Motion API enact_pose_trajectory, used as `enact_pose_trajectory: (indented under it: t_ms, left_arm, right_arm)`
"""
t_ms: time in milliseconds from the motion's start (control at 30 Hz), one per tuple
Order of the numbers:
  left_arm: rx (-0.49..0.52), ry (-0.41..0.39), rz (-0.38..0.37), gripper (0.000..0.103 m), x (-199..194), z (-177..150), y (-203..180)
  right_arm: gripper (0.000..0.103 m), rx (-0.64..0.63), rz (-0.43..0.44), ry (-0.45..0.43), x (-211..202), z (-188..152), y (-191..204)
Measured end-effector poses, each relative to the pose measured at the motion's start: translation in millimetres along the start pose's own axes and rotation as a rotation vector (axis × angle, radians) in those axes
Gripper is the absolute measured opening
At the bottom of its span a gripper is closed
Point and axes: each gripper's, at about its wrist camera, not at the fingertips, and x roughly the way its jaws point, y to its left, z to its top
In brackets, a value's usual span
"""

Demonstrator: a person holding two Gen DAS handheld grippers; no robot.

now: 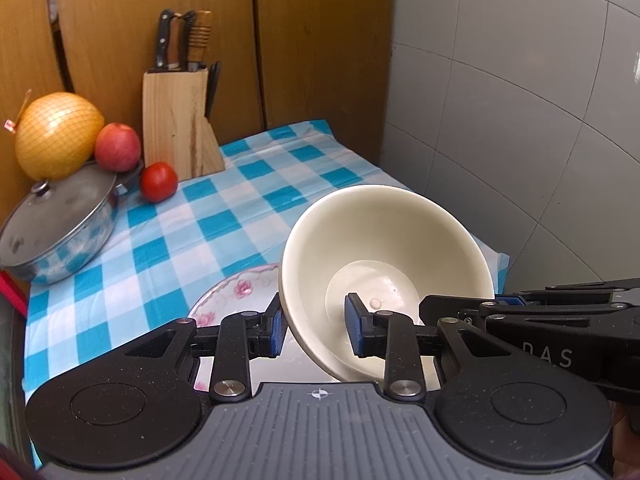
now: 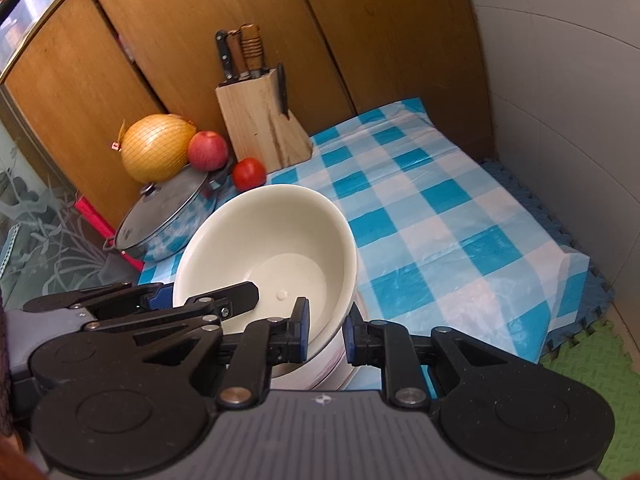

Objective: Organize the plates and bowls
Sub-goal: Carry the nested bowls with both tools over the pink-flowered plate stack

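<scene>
Bowl (image 1: 384,264) tilted above flowered plate (image 1: 236,292), near front edge of table (image 1: 256,184). Left gripper (image 1: 316,328) straddles bowl's left wall, right gripper (image 2: 326,330) straddles its right wall. Pot (image 1: 60,228) at table's back left; pomelo (image 1: 58,136) and apple (image 1: 117,147) behind it. Tomato (image 1: 158,181) right of pot. Knife block (image 1: 178,124) behind tomato, against cabinet (image 1: 304,40).
</scene>
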Motion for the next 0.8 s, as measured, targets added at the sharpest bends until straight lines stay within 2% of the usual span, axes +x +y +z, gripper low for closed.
enact_pose_trajectory:
  t_ms: [333,800]
  left_arm:
    - [0.014,0.005,-0.003,0.038,28.7,22.4,-11.4]
    - [-0.025,0.024,0.010,0.037,56.5,44.1,6.0]
  right_arm:
    - [0.018,0.015,-0.022,-0.012,15.1,21.6,-14.3]
    - [0.018,0.006,-0.033,0.000,45.2,45.9,-9.3]
